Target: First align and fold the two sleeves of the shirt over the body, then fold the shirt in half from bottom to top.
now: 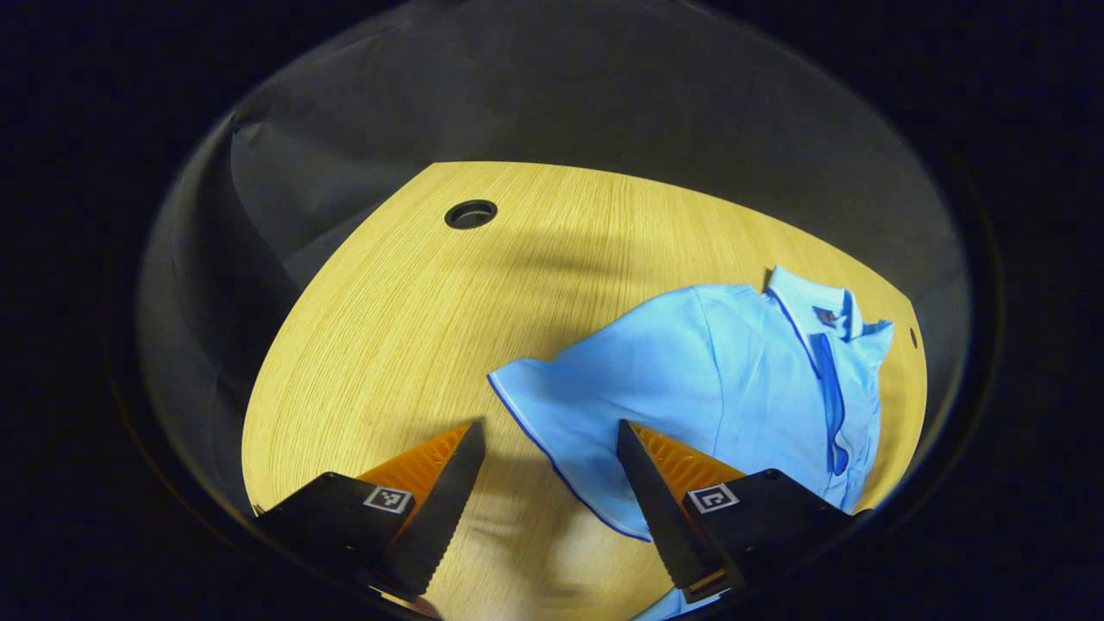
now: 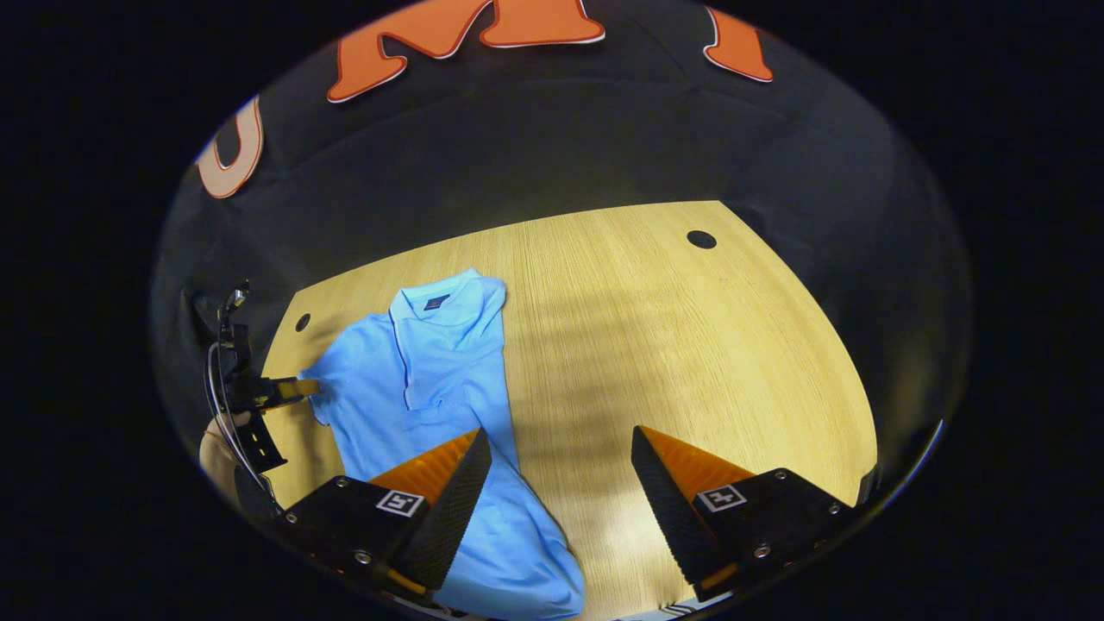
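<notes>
Left gripper [image 1: 548, 431] fingers spread wide, holding nothing, over the sleeve [image 1: 561, 405] hem; right gripper [image 2: 561, 444] likewise wide and empty, above the shirt's lower side edge; shirt [image 2: 423, 371] lies flat on the wooden table [image 2: 690, 345], collar [image 2: 444, 302] at the far end. Risks, as judged: pinching only the hem's top layer, so the sleeve bunches or drags the body askew; a grab too deep may lift both layers; far table edge close behind the collar.

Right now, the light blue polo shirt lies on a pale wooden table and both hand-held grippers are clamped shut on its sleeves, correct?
Not quite. The light blue polo shirt does lie on the pale wooden table, but both hand-held grippers are open: the left gripper view and right gripper view each show spread fingers gripping nothing.
</notes>
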The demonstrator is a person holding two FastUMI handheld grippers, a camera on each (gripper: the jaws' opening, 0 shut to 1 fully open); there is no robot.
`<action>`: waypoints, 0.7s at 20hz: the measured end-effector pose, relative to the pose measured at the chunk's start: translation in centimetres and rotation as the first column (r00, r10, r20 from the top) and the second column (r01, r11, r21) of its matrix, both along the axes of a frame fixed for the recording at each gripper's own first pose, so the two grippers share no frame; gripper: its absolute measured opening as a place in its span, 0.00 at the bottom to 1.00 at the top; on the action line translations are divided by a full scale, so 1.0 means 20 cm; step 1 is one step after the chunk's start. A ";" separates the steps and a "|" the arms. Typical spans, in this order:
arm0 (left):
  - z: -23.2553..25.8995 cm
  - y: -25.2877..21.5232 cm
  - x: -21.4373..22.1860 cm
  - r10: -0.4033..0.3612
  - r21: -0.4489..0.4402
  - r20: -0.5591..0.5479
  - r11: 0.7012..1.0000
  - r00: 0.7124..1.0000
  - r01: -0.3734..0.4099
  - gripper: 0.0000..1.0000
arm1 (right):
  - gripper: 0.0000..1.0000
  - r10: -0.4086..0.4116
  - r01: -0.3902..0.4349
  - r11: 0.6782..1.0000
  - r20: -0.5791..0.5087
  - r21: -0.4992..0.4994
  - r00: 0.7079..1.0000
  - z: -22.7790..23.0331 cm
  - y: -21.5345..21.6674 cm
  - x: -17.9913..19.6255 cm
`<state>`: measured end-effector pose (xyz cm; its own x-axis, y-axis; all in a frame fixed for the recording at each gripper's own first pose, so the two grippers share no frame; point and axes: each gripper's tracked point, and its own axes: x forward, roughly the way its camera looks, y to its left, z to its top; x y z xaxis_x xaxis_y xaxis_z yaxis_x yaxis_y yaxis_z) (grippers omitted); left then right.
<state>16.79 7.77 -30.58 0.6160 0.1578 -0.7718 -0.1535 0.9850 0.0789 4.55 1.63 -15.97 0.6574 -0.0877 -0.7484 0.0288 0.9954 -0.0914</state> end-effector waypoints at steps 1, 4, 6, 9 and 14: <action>0.00 0.00 0.01 -0.001 0.007 0.006 1.000 1.000 0.001 1.00 | 0.99 0.004 -0.004 1.000 -0.006 0.006 1.000 -0.01 0.01 0.00; 0.01 0.00 0.01 0.007 0.003 0.009 1.000 1.000 -0.007 0.99 | 0.99 0.006 -0.006 1.000 -0.012 0.009 1.000 -0.03 0.01 0.02; 0.02 0.00 0.01 0.011 -0.001 0.012 1.000 1.000 -0.011 0.99 | 0.99 0.007 -0.007 1.000 -0.014 0.014 1.000 -0.03 0.02 0.03; 0.00 -0.06 0.03 -0.006 -0.013 0.023 1.000 1.000 0.006 0.54 | 0.99 0.010 -0.010 1.000 -0.017 0.025 1.000 -0.03 0.03 0.03; 0.00 -0.15 0.06 -0.054 -0.046 0.027 0.997 0.998 0.055 0.04 | 0.99 0.023 -0.023 0.999 -0.022 0.033 0.999 -0.04 0.08 0.03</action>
